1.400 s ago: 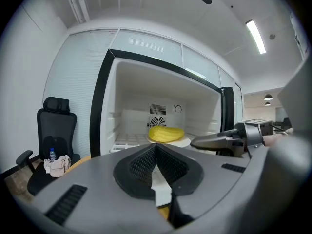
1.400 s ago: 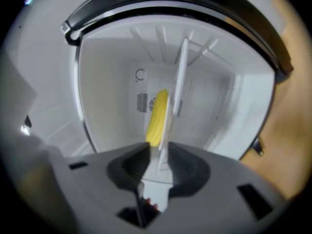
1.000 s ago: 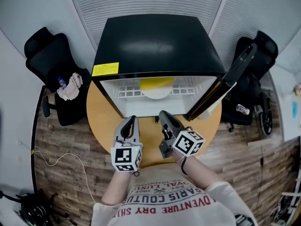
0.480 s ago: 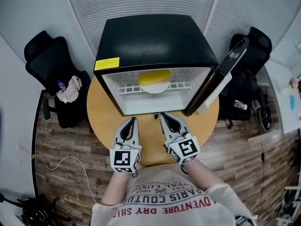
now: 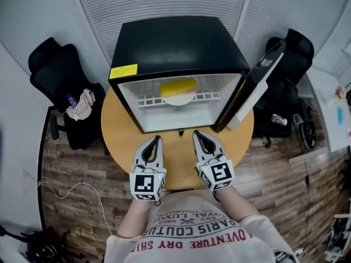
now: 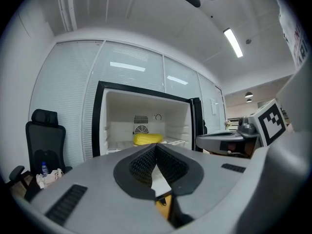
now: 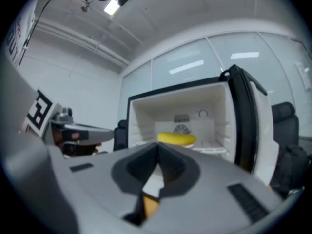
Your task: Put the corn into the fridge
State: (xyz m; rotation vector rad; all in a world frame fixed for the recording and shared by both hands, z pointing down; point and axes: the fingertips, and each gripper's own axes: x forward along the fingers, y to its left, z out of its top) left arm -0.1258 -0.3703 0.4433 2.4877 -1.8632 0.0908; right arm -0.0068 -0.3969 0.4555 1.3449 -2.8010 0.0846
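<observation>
The yellow corn cob lies on a round white plate on the wire shelf inside the black compact fridge, whose door stands open. The left gripper and right gripper point at the fridge opening from above the round wooden table. Both have their jaws fully together, holding nothing.

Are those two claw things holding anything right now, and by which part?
Nothing is held. The left gripper and right gripper are both shut and empty; the corn lies inside the open fridge.
</observation>
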